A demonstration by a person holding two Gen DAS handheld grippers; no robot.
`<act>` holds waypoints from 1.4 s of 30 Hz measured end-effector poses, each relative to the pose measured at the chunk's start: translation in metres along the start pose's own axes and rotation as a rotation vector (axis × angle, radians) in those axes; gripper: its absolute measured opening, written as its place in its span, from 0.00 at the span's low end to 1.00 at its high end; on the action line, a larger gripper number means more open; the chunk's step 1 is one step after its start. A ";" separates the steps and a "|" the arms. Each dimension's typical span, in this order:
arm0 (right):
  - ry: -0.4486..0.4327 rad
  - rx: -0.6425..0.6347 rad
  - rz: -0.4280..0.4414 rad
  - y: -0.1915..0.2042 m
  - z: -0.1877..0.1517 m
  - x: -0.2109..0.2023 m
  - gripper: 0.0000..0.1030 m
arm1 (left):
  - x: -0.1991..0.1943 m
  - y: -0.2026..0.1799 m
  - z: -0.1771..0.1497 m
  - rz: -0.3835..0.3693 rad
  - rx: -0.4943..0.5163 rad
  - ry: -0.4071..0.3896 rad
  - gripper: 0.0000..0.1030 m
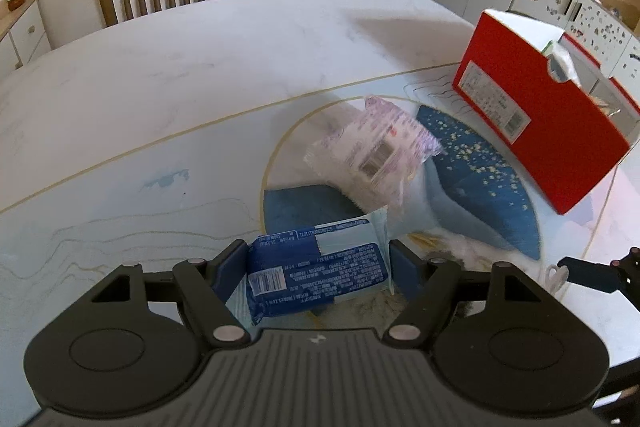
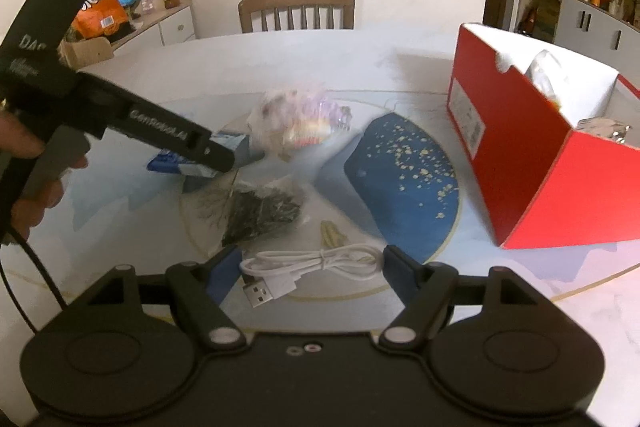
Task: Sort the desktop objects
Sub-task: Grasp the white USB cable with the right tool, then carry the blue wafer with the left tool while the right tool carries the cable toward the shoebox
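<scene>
Two grippers are working: the left gripper (image 1: pixel 318 259) is pinching a light, crinkly blue packet (image 1: pixel 316 267) across its middle above the table (image 1: pixel 160 87); the right gripper (image 2: pixel 312 267) is spreading around the limp white cable (image 2: pixel 308 267).

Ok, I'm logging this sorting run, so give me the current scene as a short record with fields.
left claw: around the blue wipes packet, apparently gripping it
right claw: open, straddling the white USB cable
bin: red cardboard box, open, some items inside
still on table: clear purple-printed packet, dark bagged item
</scene>
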State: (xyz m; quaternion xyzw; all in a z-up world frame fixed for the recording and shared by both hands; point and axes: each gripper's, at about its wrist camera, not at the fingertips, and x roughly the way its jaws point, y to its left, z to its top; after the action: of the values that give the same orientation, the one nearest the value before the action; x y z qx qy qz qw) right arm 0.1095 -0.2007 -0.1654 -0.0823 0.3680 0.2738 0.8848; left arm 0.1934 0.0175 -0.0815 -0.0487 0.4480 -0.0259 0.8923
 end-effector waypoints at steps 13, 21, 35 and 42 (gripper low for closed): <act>-0.051 0.028 -0.019 -0.015 0.015 -0.031 0.74 | -0.042 -0.029 0.002 -0.042 0.021 -0.042 0.73; -0.075 0.041 -0.038 -0.032 0.025 -0.051 0.74 | -0.064 -0.058 0.011 -0.079 0.039 -0.067 0.73; -0.157 0.069 -0.067 -0.086 0.048 -0.094 0.74 | -0.087 -0.114 0.036 -0.136 0.077 -0.122 0.73; -0.168 0.077 -0.076 -0.122 0.056 -0.104 0.74 | -0.085 -0.149 0.053 -0.160 0.094 -0.138 0.73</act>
State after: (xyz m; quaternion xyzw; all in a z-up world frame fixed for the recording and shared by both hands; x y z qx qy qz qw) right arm 0.1494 -0.3272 -0.0599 -0.0390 0.2994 0.2315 0.9248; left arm 0.1850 -0.1195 0.0342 -0.0442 0.3787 -0.1143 0.9174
